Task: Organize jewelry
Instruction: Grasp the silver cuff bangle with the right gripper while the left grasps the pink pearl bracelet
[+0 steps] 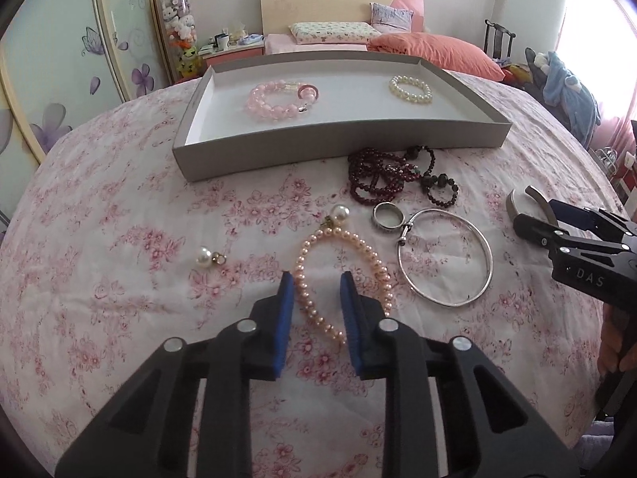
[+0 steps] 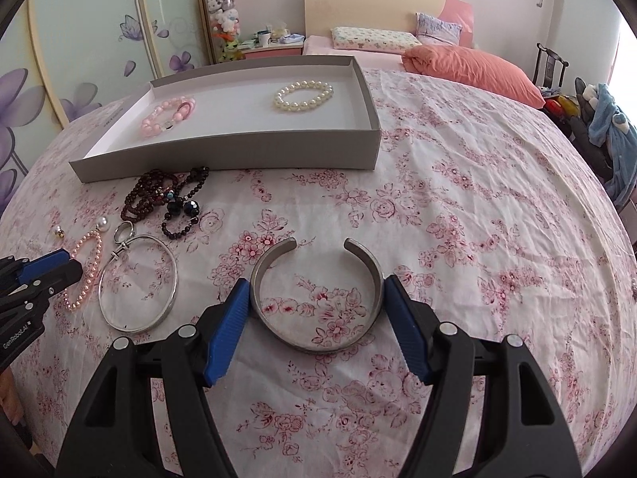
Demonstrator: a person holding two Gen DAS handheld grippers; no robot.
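Observation:
On the floral cloth lies a pink pearl bracelet [image 1: 302, 263]. My left gripper [image 1: 316, 283] stands over it with the jaws narrow. The bracelet's left strand sits between the blue pads, which do not press on it, and the right finger is inside the loop. In the right wrist view an open-ended silver cuff [image 2: 314, 344] lies on the cloth. My right gripper [image 2: 316, 290] straddles it with a pad against each side. The grey tray [image 1: 338, 155] behind holds a pink bead bracelet [image 1: 274, 99] and a white pearl bracelet [image 1: 411, 89].
Loose on the cloth in front of the tray are dark red bead strands [image 1: 382, 177], a silver ring [image 1: 387, 220], a thin silver bangle [image 1: 487, 263] and two pearl earrings [image 1: 204, 255]. A bed with an orange pillow [image 2: 473, 71] lies beyond the table.

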